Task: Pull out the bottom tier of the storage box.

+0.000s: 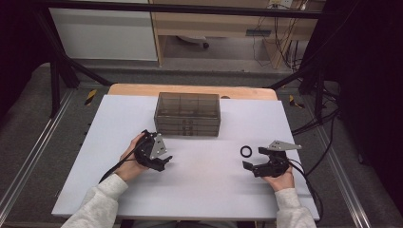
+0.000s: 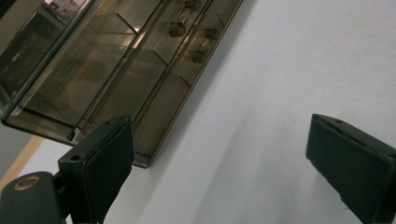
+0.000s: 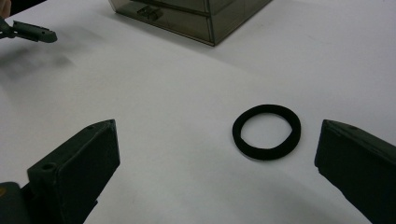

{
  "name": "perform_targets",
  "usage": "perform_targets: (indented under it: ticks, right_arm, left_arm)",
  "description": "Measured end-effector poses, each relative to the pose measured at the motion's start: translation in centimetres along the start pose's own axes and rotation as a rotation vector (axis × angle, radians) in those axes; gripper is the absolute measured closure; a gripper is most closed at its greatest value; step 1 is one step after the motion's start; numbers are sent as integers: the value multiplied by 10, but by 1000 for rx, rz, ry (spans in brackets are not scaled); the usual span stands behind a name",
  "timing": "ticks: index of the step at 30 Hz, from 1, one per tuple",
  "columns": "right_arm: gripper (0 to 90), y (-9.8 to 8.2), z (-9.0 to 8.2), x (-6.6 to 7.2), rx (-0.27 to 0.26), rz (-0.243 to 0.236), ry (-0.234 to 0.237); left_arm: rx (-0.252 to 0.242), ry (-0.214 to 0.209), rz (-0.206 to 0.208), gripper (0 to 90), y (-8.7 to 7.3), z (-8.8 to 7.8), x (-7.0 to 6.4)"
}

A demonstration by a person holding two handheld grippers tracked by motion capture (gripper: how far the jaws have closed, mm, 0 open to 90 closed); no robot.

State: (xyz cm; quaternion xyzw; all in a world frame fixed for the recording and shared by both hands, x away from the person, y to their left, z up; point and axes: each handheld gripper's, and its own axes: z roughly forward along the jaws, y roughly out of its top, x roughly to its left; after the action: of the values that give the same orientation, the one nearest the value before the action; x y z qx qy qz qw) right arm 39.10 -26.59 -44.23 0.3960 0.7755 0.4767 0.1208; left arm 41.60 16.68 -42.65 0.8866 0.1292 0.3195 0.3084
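Observation:
A smoky see-through drawer box (image 1: 187,114) stands at the back middle of the white table top (image 1: 199,194). A small black ring (image 1: 241,152) lies flat to the right of centre. My right gripper (image 1: 254,158) is open just right of the ring and a little nearer to me. In the right gripper view, the ring (image 3: 238,134) lies ahead between the spread jaws of the gripper (image 3: 219,135), closer to the right one. My left gripper (image 1: 164,162) is open and empty in front of the box's left end. The box (image 2: 116,70) is close ahead of the left gripper (image 2: 219,140).
A wooden table edge (image 1: 190,89) shows behind the white top. Black frame bars and cables (image 1: 318,123) run along the right side. The box (image 3: 196,18) and a jaw of the other gripper (image 3: 32,31) appear at the top of the right gripper view.

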Motion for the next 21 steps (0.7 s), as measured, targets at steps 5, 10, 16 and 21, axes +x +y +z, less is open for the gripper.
perform_targets:
  ticks: [5, 10, 16, 21]
  right_arm:
    - [4, 0, 0, 0, -2, -1, 1]
    - [4, 0, 0, 0, -1, -2, 0]
    - [4, 0, 0, 0, -1, -1, 1]
    - [4, 0, 0, 0, -1, -1, 1]
  left_arm:
    - [-1, 13, 27, 82, 7, 5, -1]
    - [-9, 33, 67, 96, 13, 12, -4]
    - [-6, 48, 96, 111, 19, 20, -5]
    - [-1, 65, 141, 123, 25, 27, -7]
